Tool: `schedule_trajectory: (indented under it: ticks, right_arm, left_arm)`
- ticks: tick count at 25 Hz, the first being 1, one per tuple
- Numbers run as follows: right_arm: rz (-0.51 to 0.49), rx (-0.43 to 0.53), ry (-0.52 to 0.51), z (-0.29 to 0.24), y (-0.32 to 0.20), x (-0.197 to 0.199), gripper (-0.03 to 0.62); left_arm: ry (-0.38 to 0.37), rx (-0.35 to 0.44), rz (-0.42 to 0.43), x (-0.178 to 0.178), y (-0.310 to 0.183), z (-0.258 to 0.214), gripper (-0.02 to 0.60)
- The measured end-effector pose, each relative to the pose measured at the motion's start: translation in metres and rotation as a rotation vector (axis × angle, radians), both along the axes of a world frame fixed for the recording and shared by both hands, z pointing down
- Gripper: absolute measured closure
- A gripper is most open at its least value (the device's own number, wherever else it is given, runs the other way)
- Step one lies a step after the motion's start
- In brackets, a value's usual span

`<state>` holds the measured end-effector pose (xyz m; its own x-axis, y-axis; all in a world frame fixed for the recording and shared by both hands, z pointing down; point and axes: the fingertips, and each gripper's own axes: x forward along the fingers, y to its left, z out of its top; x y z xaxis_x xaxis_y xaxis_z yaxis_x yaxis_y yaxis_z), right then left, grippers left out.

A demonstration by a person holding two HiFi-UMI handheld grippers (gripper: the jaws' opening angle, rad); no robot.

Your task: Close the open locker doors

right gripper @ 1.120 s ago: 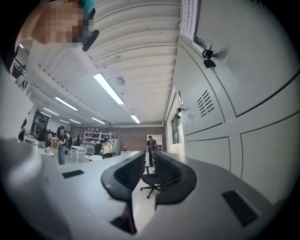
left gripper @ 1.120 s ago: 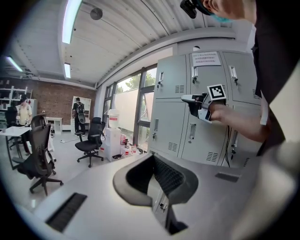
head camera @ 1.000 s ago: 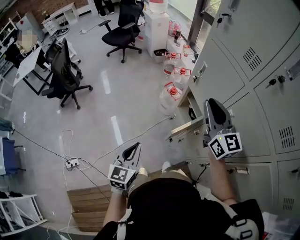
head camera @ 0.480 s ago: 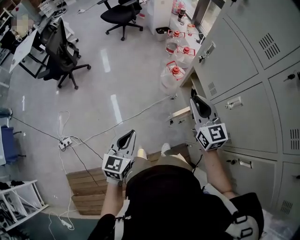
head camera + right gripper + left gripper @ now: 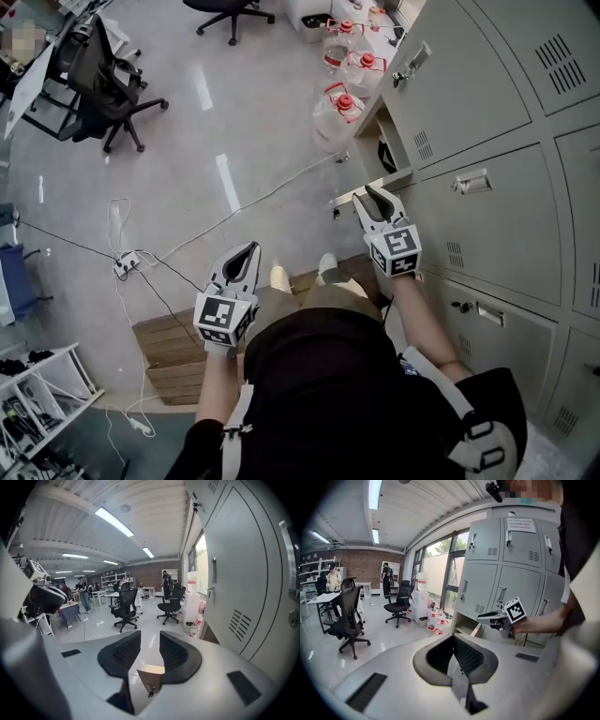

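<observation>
Scene: a person stands facing a grey locker bank [image 5: 487, 94], seen from above, with a handheld gripper in each hand.
Task's thing: one low open door [image 5: 347, 198] juts out from the lockers over the floor, seen edge-on. Its open compartment [image 5: 386, 155] lies just beyond it, with something dark inside.
Right gripper [image 5: 378, 197]: jaws apart. In the right gripper view the door's free edge, with its small latch, stands in the gap between them. It does not look pinched, though contact with either pad cannot be confirmed.
Left gripper [image 5: 251, 248]: jaws together on nothing, held low over the floor by the person's left leg, well apart from the door.
Key relation: the door's long axis runs from the lockers out towards the person's left. The lockers stand to the right of the right gripper, so the closing swing would likely go that way. The right gripper is by far the nearer.
Hard to make out: the door's hinge side is hidden behind the right gripper. The locker bank is cut off at the frame edges, so other open doors cannot be ruled out.
Nearby: water bottles [image 5: 337, 103] stand on the floor beyond the open compartment.
</observation>
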<state>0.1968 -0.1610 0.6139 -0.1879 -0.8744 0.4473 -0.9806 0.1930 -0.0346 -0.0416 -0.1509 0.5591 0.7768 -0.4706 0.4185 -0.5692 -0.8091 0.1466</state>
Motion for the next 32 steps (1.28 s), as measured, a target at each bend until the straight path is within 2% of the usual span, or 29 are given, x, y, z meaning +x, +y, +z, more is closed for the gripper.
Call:
schedule_trajectory:
  ticks: [7, 16, 32]
  right_arm:
    - [-0.012, -0.128, -0.03, 0.071, 0.013, 0.008, 0.467]
    - [-0.07, -0.223, -0.021, 0.12, 0.019, 0.009, 0.466]
    - [-0.13, -0.263, 0.012, 0.147, 0.002, 0.019, 0.467]
  left_arm:
    - [-0.049, -0.033, -0.021, 0.006, 0.005, 0.015, 0.574]
    - [-0.083, -0.053, -0.065, 0.01, 0.011, 0.023, 0.574]
    - [-0.119, -0.076, -0.141, 0.004, 0.02, 0.03, 0.574]
